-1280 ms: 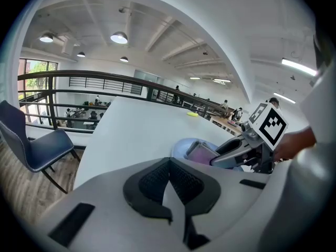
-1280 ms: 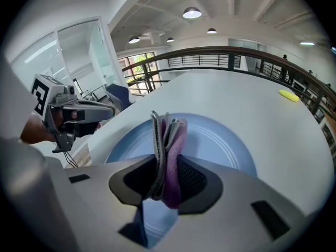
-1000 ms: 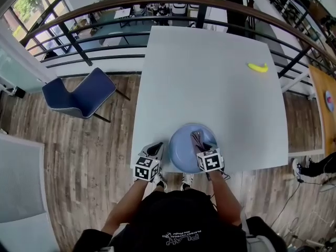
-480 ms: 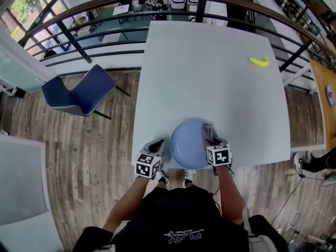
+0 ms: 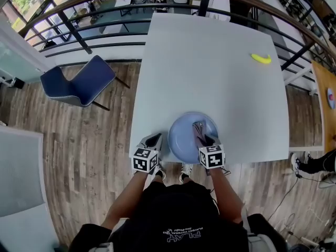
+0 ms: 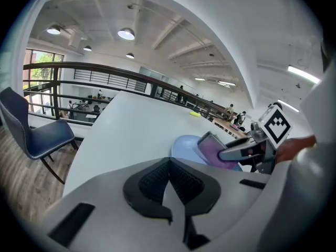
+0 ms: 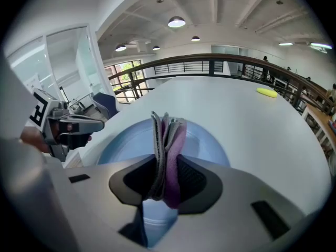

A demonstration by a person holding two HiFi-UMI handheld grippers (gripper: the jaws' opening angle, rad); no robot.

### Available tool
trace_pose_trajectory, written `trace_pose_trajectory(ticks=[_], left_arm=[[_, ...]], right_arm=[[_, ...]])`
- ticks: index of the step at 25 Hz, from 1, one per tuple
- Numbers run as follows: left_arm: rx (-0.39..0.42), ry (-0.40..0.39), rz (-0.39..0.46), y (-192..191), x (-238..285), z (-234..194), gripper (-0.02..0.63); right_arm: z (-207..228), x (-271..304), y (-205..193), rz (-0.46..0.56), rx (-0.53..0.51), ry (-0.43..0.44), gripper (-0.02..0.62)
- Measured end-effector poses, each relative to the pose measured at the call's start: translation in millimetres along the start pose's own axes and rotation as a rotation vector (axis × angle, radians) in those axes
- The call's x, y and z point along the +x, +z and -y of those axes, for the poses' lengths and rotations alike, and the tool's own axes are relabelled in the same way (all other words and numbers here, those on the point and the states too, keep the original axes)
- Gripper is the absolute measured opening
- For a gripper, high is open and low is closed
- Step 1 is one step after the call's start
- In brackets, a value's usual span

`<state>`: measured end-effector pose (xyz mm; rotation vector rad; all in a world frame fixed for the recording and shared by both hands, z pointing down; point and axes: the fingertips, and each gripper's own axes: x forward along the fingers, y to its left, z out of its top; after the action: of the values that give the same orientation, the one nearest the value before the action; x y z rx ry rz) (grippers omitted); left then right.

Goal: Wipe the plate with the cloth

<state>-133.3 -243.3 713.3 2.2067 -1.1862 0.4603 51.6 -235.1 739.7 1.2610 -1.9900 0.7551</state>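
Observation:
A pale blue plate (image 5: 181,138) rests on the white table (image 5: 210,62) close to its near edge. My right gripper (image 5: 202,139) is shut on a folded grey and purple cloth (image 5: 199,130), which it holds over the right half of the plate. In the right gripper view the cloth (image 7: 168,133) stands upright between the jaws (image 7: 166,167), with the plate (image 7: 212,140) below it. My left gripper (image 5: 155,139) is shut and empty just left of the plate's rim. Its own view (image 6: 169,167) shows the plate (image 6: 185,145) and the cloth (image 6: 212,147) to the right.
A yellow banana (image 5: 261,59) lies at the table's far right. A blue chair (image 5: 79,83) stands on the wooden floor to the left. A dark railing (image 5: 105,28) runs behind the table. The table's near edge (image 5: 247,160) is right by both grippers.
My right gripper carried the cloth out to the plate's right rim, then back left over the plate. The left gripper stayed beside the plate.

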Motion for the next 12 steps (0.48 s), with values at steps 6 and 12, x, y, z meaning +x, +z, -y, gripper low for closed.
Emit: trace_pose_trajectory(ticks=[6, 12], left_arm=[[-0.038, 0.047, 0.040, 7, -16, -16, 0.012], [-0.063, 0.074, 0.046, 1, -32, -24, 0.012]], right_arm=[[-72, 5, -7, -0.017, -0.068, 0.142, 0.120], [-104, 11, -12, -0.041, -0.095, 0.196, 0.121]])
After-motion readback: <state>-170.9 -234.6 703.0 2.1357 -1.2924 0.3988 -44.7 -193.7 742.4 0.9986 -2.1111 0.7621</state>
